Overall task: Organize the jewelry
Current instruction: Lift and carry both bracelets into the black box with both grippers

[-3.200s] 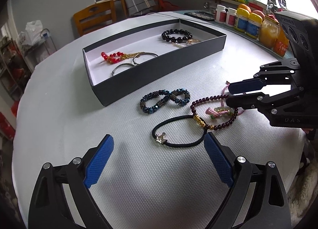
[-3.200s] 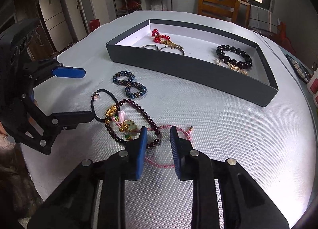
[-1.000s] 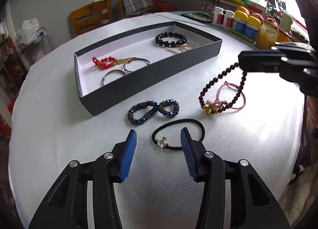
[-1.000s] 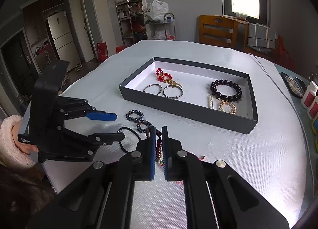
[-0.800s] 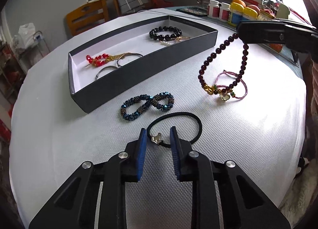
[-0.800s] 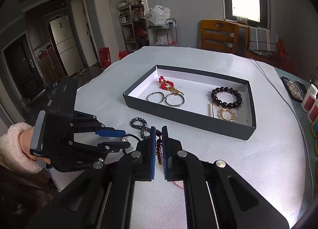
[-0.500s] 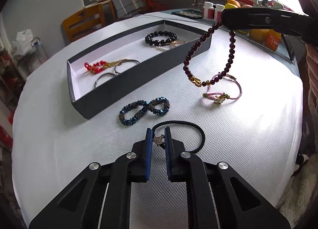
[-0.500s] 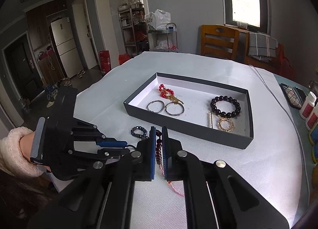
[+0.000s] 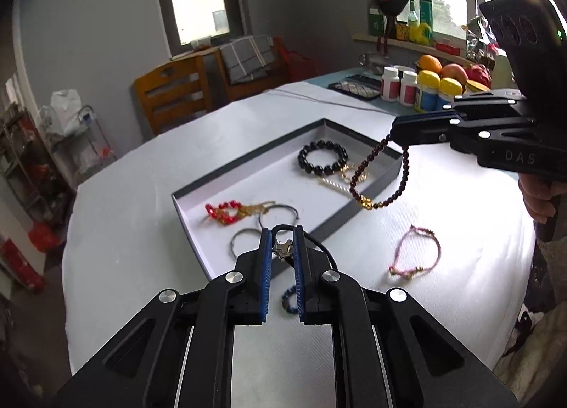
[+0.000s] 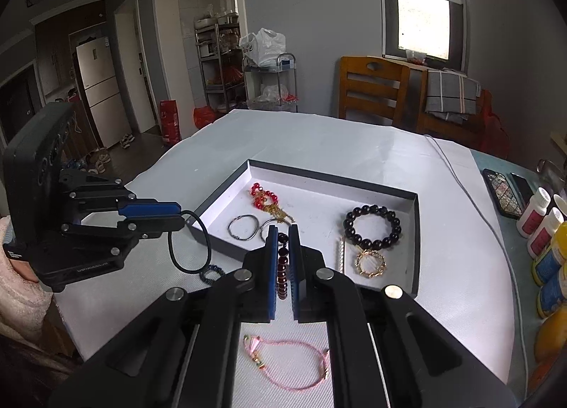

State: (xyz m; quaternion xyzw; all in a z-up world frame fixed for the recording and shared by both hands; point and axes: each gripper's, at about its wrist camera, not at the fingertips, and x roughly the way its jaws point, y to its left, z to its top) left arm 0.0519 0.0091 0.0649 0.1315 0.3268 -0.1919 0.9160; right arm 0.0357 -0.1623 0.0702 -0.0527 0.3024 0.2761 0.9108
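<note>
Left tool [image 9: 282, 248] clamps the hair tie's [image 10: 187, 243] star charm; right tool [image 10: 282, 248] pinches the limp, light bead bracelet [image 9: 381, 174], dangling.

We see a round table [image 10: 354, 138] under a white textured cover filling the middle of both views. Directly on it, near the centre of the frame, sits a shallow dark box [image 10: 333, 179] with a white floor. In the lower part of the right wrist view a pink cord bracelet [image 10: 287, 363] lies flat on the cover, well apart from the box. Just below the box's left corner we make out part of a blue beaded bracelet [image 10: 211, 271]. A thin grey cable [image 10: 471, 195] trails across the right side, and at the right edge lie a phone [image 10: 501, 191] and a row of small bottles [image 10: 540, 216].
</note>
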